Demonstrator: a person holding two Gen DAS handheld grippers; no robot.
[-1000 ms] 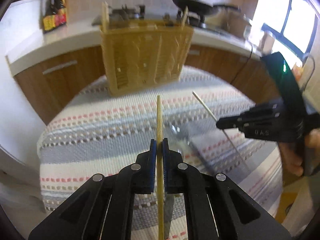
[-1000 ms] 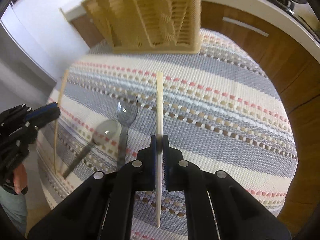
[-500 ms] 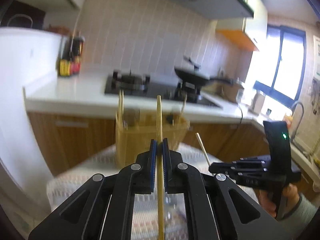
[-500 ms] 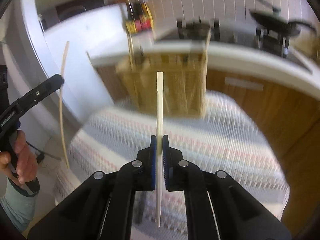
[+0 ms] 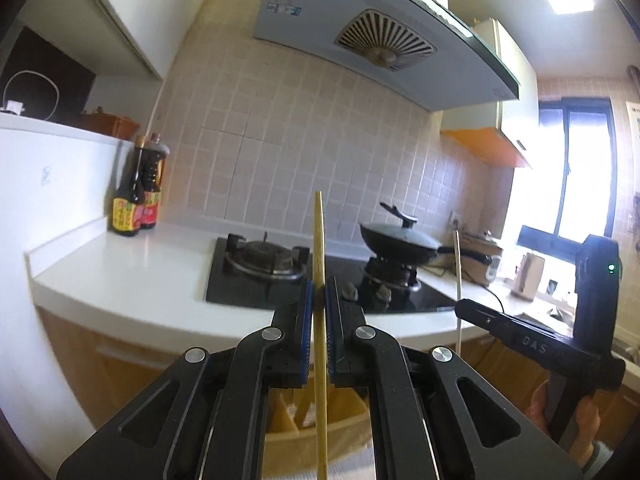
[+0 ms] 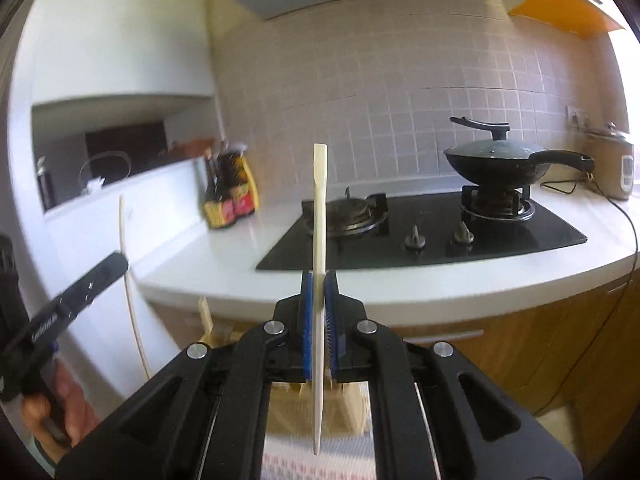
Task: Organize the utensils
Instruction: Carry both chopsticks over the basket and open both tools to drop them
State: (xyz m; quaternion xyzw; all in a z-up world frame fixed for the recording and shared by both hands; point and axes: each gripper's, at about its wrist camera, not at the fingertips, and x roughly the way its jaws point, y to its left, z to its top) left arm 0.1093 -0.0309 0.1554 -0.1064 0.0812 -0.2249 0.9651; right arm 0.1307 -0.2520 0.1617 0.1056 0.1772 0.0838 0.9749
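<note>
My left gripper [image 5: 316, 292] is shut on a yellow wooden chopstick [image 5: 319, 240], held upright. My right gripper [image 6: 319, 284] is shut on a pale chopstick [image 6: 320, 208], also upright. Both are raised and tilted up toward the kitchen wall. The woven utensil basket [image 5: 316, 436] shows only in part, low between the left fingers; in the right wrist view the basket [image 6: 288, 412] sits below the fingers. The right gripper with its chopstick shows at the right of the left wrist view [image 5: 464, 307]. The left gripper shows at the left of the right wrist view [image 6: 118, 264].
A white counter [image 5: 120, 272] carries a black gas hob [image 5: 280, 276], a lidded wok [image 6: 496, 164], two sauce bottles [image 5: 136, 204] and a rice cooker [image 6: 612, 164]. A range hood [image 5: 360, 32] hangs above. The striped cloth [image 6: 288, 460] shows at the bottom edge.
Both grippers have lifted and tilted up from the striped table, each keeping its chopstick. The basket has dropped from mid-view to the bottom edge, and the spoons on the cloth are out of sight.
</note>
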